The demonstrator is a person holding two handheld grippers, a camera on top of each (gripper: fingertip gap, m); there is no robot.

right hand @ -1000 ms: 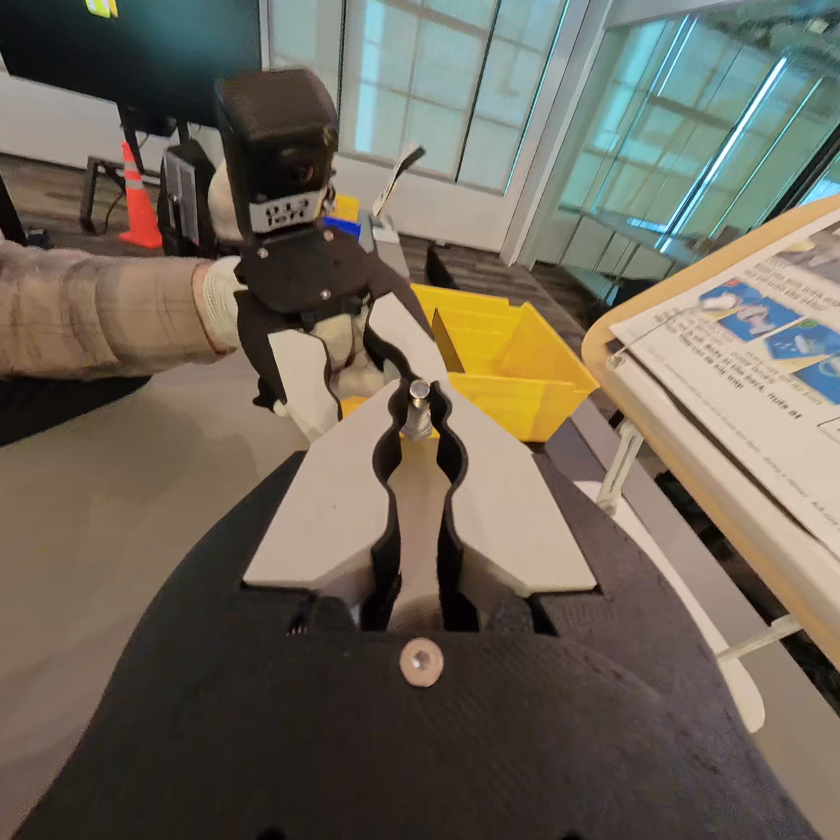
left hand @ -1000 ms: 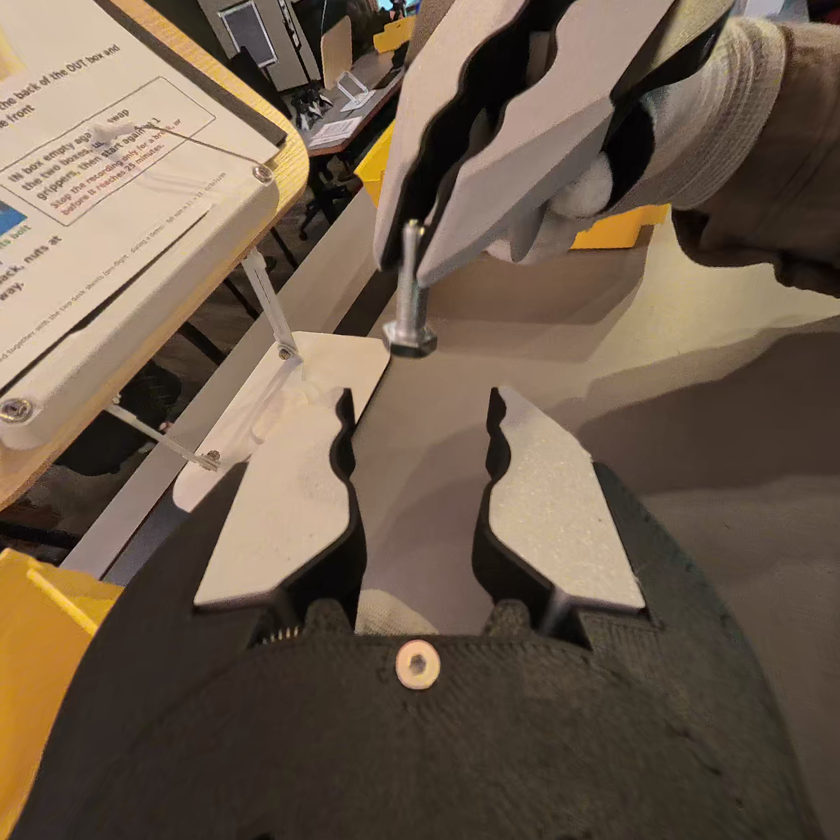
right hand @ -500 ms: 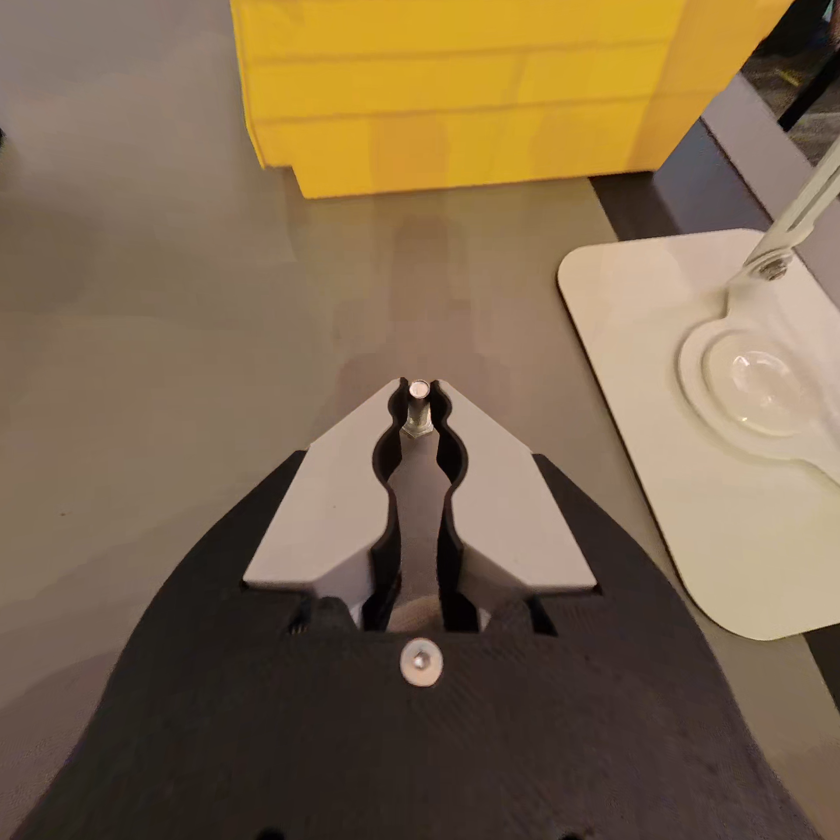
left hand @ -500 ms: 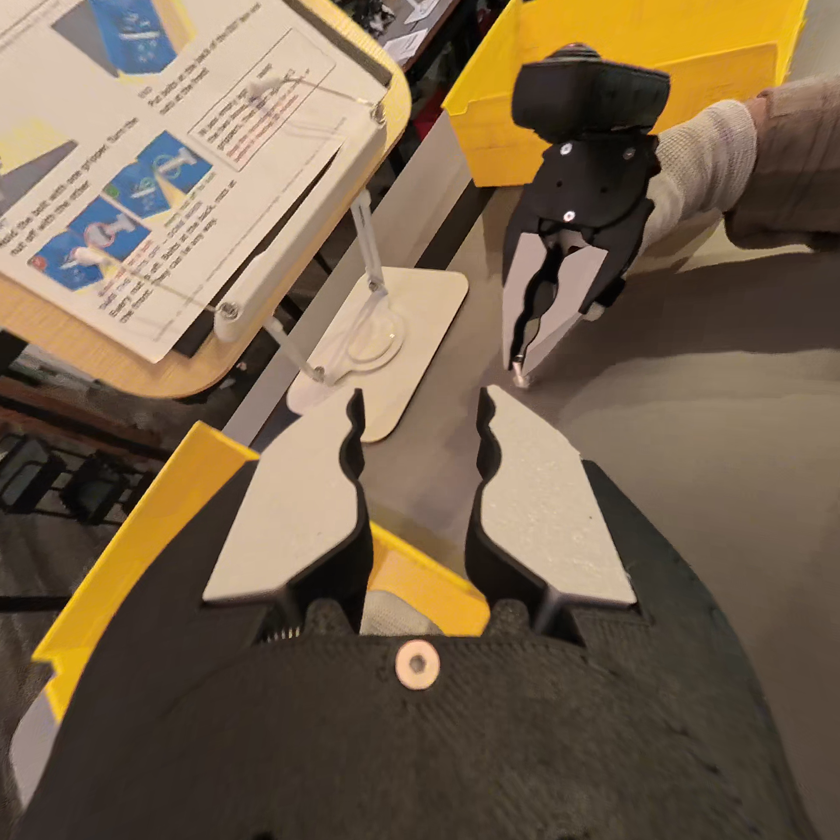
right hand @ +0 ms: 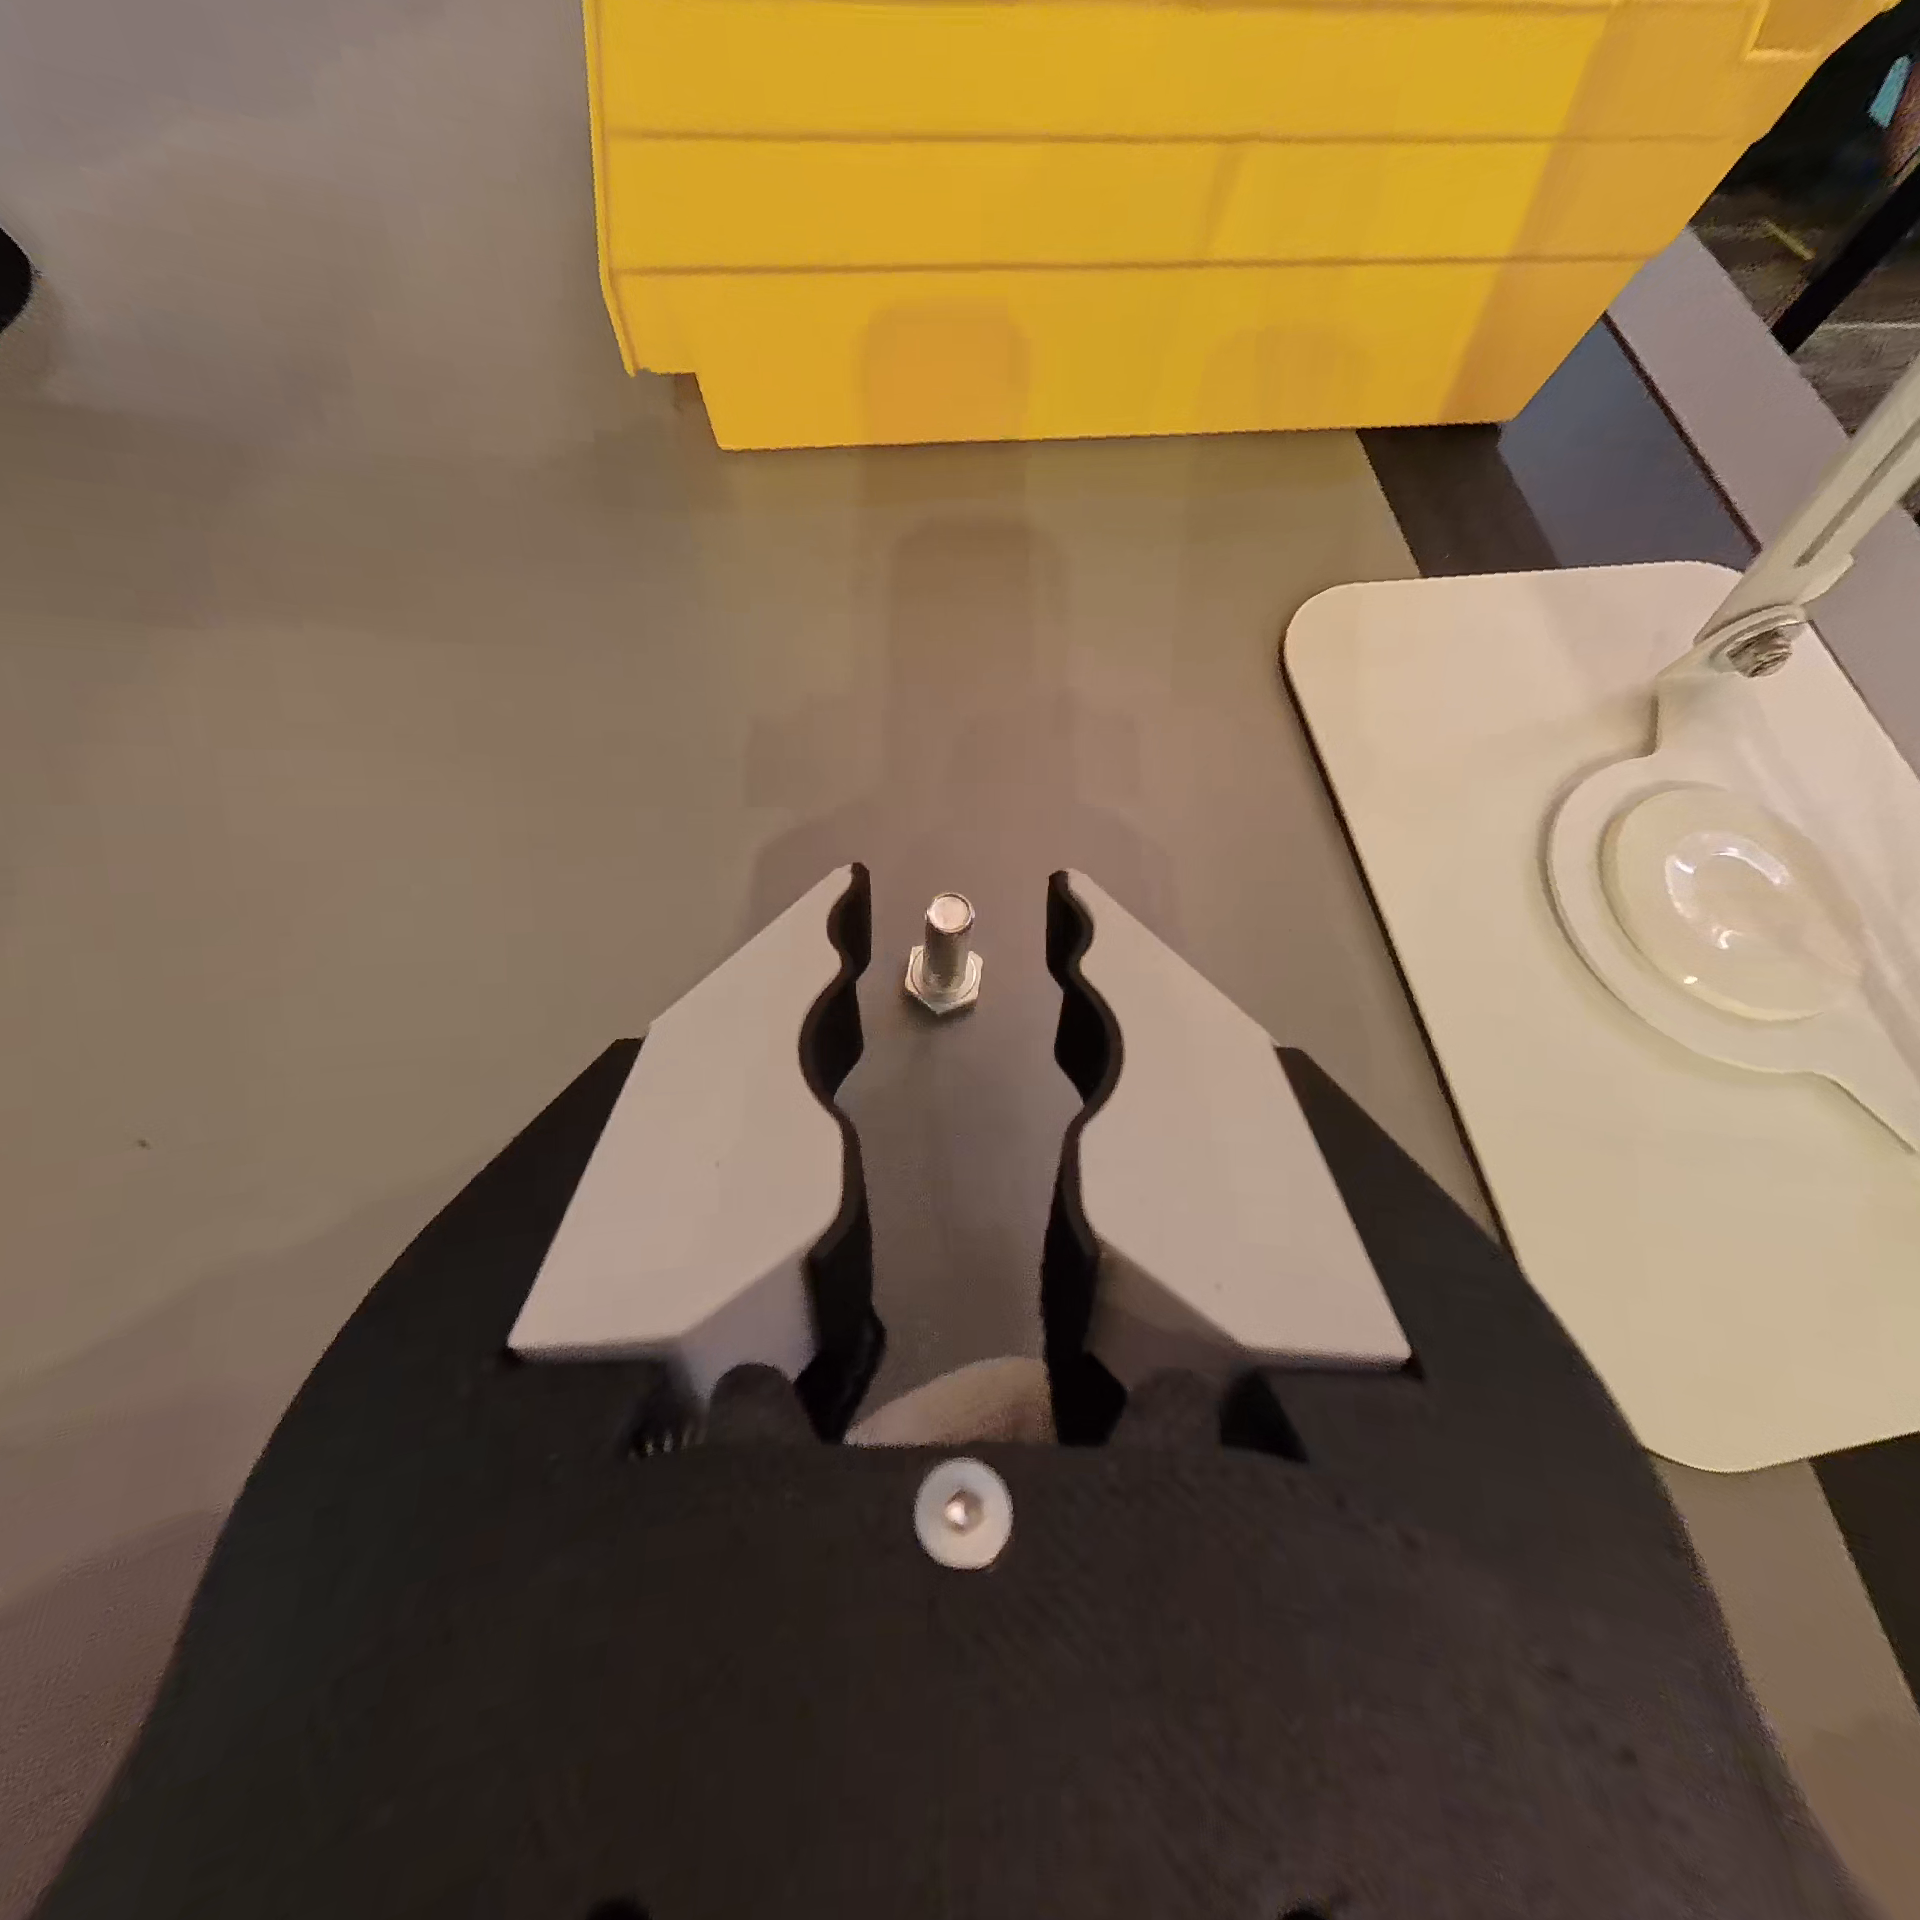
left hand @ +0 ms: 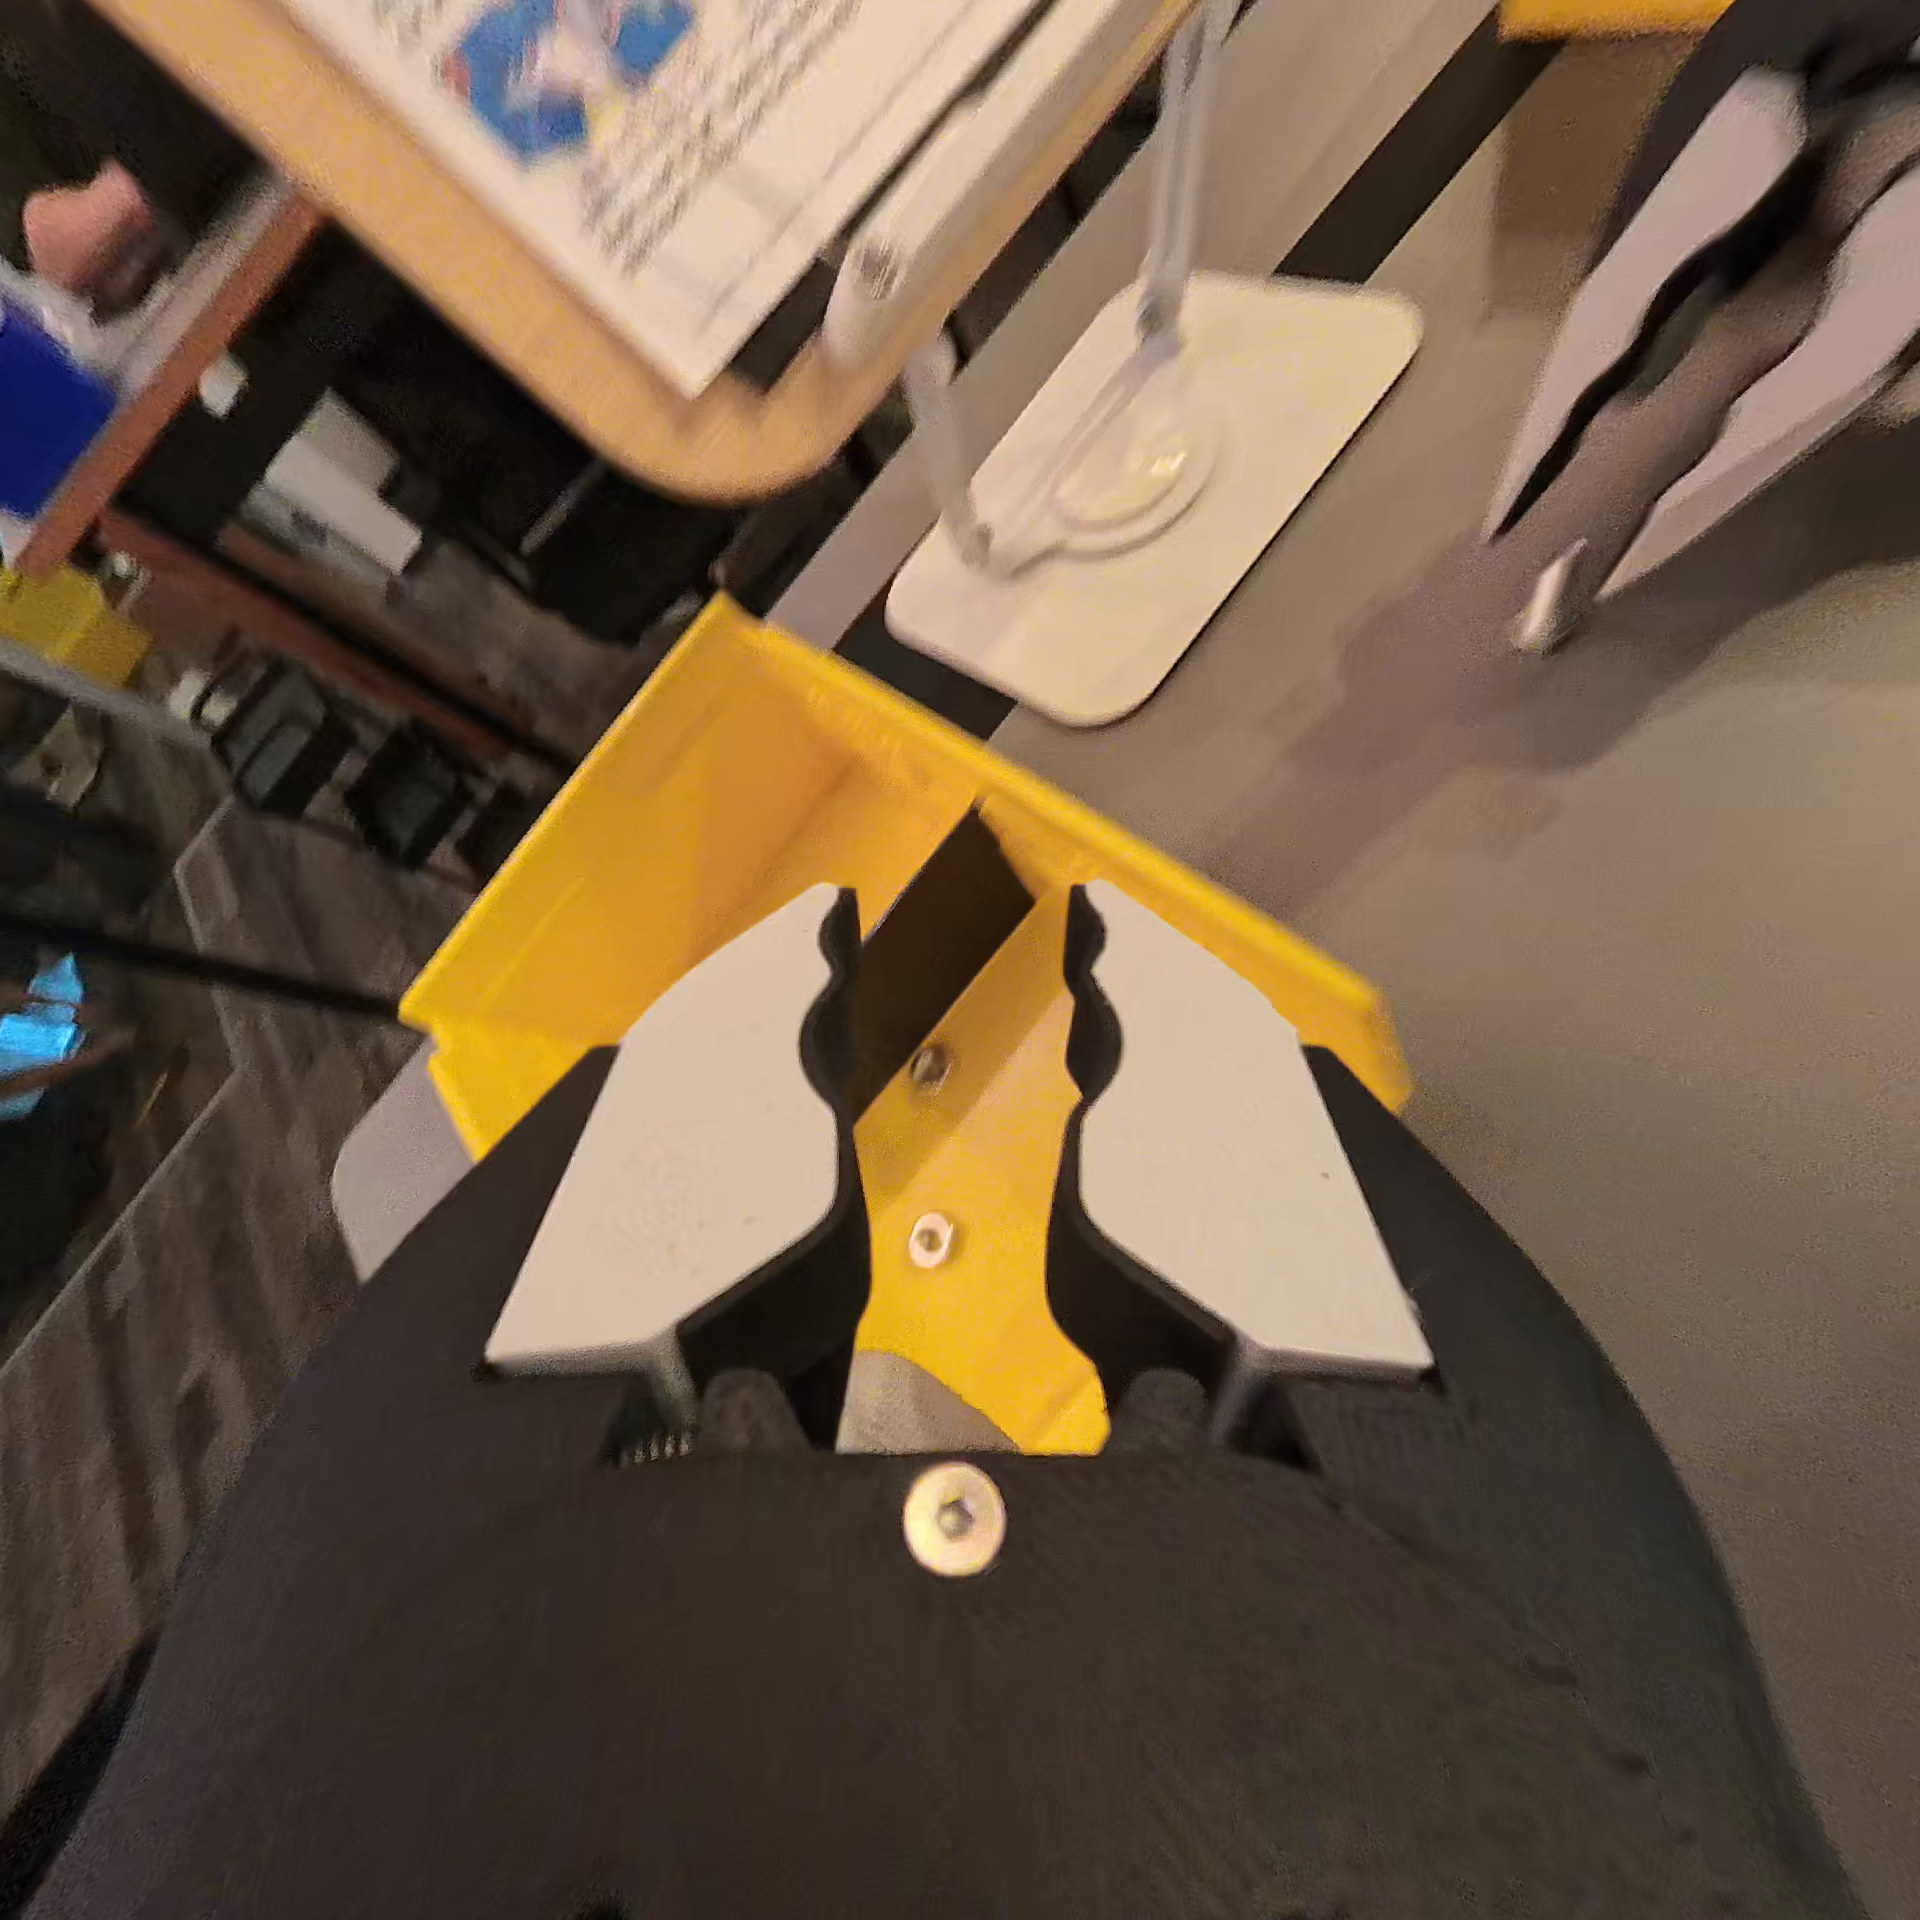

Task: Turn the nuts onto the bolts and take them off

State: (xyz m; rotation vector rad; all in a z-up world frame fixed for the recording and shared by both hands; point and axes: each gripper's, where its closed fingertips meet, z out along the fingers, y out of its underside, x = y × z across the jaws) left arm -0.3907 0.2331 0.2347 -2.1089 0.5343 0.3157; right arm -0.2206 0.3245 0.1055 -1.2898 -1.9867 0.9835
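Observation:
A silver bolt (right hand: pixel 943 961) stands head down on the grey table (right hand: pixel 416 831), free between the tips of my right gripper (right hand: pixel 956 878), which is open. The bolt also shows blurred in the left wrist view (left hand: pixel 1553 603), under the right gripper's fingers (left hand: pixel 1631 312). My left gripper (left hand: pixel 961 904) is open and empty, and hovers over a yellow bin (left hand: pixel 727 790) with a black divider (left hand: pixel 935 935). Two silver nuts (left hand: pixel 928 1065) (left hand: pixel 932 1238) lie on the bin floor between its fingers.
A second yellow bin (right hand: pixel 1091 229) stands on the table beyond the bolt. The white base of a document stand (right hand: pixel 1455 831) lies to the right, also in the left wrist view (left hand: pixel 1226 436). Its wooden board with an instruction sheet (left hand: pixel 644 208) overhangs the table edge. My right fingertips sit around 25 centimeters from my left ones.
My right gripper brought the bolt down to the table, opened and let it go. My left gripper swung away from the right one to above the near yellow bin, still open.

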